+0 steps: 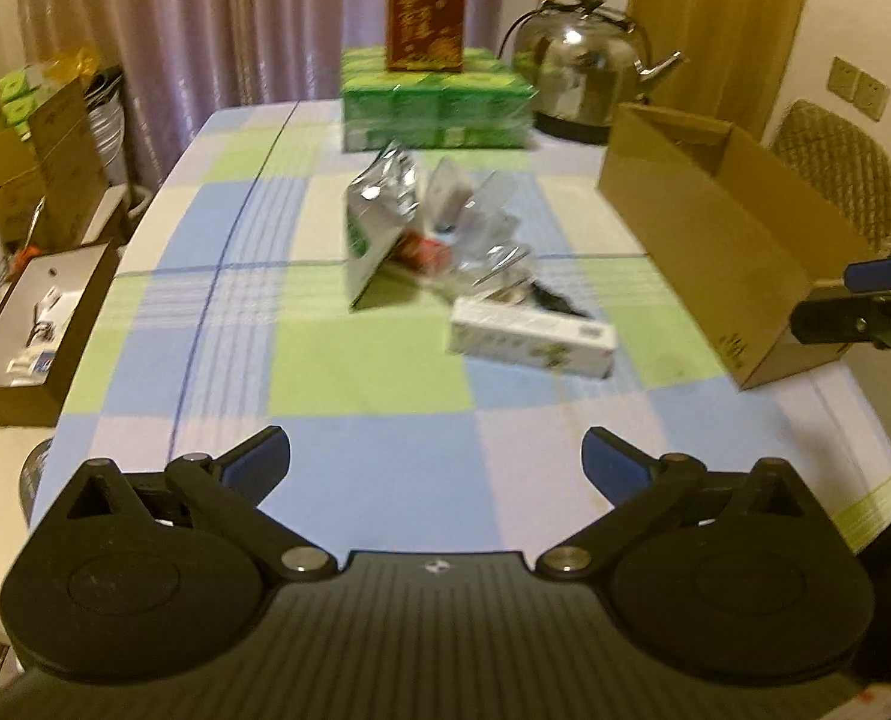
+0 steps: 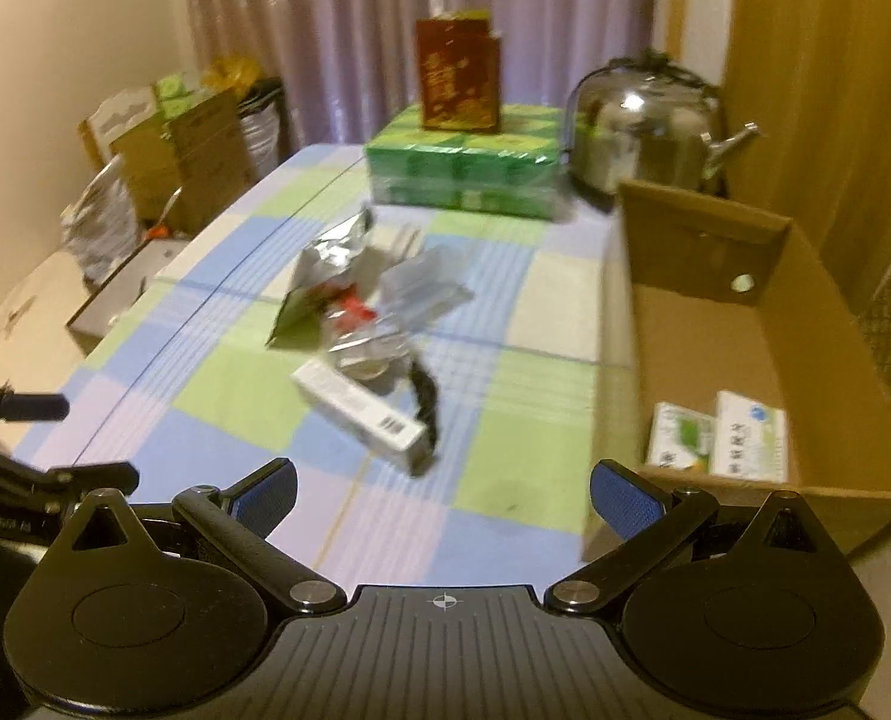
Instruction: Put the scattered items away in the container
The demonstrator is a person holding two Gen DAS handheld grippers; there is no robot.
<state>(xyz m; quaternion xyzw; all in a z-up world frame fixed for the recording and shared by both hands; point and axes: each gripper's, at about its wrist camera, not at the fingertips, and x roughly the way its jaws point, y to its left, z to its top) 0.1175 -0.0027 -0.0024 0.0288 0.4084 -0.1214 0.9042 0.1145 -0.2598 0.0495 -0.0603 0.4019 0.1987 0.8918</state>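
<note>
While the left wrist camera looks along the checked blue, green and white tablecloth [image 1: 337, 372], the left gripper [image 1: 436, 462] hangs above the near edge with its blue-padded fingers spread wide and nothing between them. Ahead, mid-table, lies a loose heap: a crumpled silver foil packet with a green face [image 1: 379, 222], clear crinkled wrappers [image 1: 481, 228] with something small and red among them, and a long white carton [image 1: 532, 339] lying flat nearest the camera. To the right stands the open brown cardboard box [image 1: 715, 240], with the right gripper [image 1: 865, 300] just at its near corner. A steel kettle [image 1: 583, 72] and a stack of green packs [image 1: 436, 102] sit at the far end.

From the right wrist camera, the right gripper [image 2: 442, 495] is likewise released, fingers apart and empty, above the table edge. The cardboard box sits just right of it, holding two flat white-and-green cartons [image 2: 721, 438]. The heap remains on the cloth, well left of the box.
</note>
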